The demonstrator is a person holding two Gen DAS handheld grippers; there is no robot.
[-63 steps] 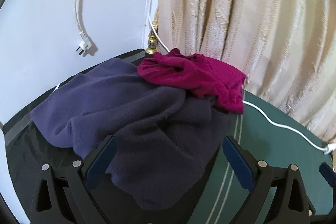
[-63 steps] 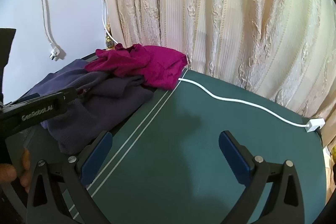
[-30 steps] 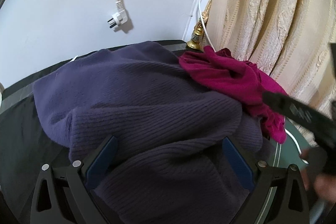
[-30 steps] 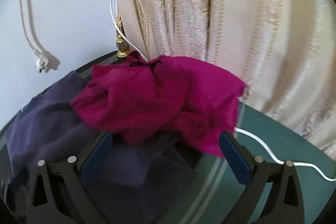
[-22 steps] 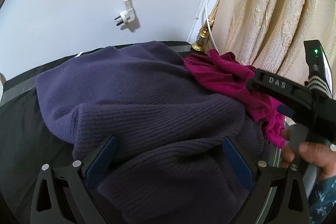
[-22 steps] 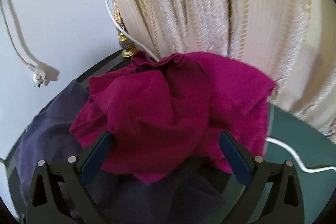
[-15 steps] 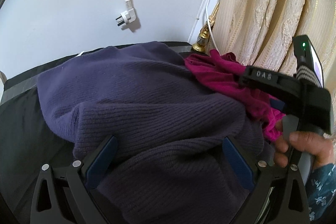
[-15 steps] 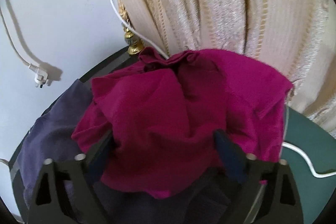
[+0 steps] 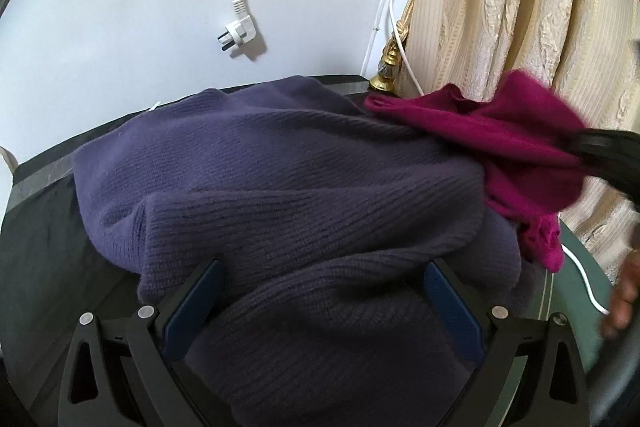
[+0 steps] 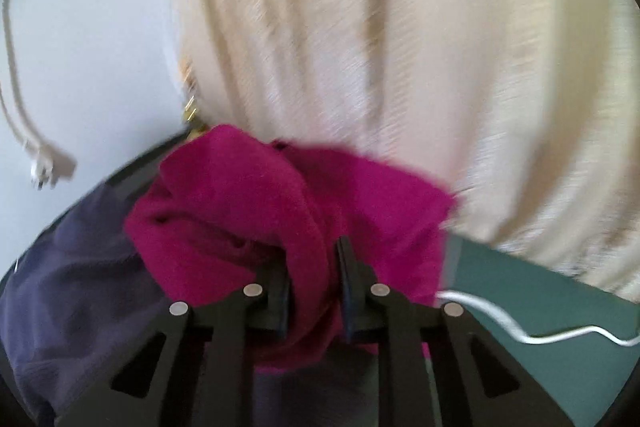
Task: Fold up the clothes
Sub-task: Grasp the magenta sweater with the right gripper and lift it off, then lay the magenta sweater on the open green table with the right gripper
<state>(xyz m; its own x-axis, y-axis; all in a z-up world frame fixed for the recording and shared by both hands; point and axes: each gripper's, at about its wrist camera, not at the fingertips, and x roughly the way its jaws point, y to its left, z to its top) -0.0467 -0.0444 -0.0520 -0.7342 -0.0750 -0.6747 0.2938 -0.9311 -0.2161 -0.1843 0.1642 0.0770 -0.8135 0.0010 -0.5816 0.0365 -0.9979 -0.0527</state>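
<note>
Closed now — right gripper (image 10: 312, 291) pinching magenta garment (image 10: 248, 203) above purple sweater (image 9: 280, 187).

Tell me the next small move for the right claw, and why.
Probably lift the magenta garment clear and carry it to the bare green table. The right claw is shut on a bunch of it, and it overlaps the purple sweater.

Curtain (image 10: 400, 47) walls the far side, clothes heap blocks left — green table (image 10: 540, 303) free rightward

Cream curtain (image 10: 400, 67), dangling white plug (image 9: 239, 35)
</note>
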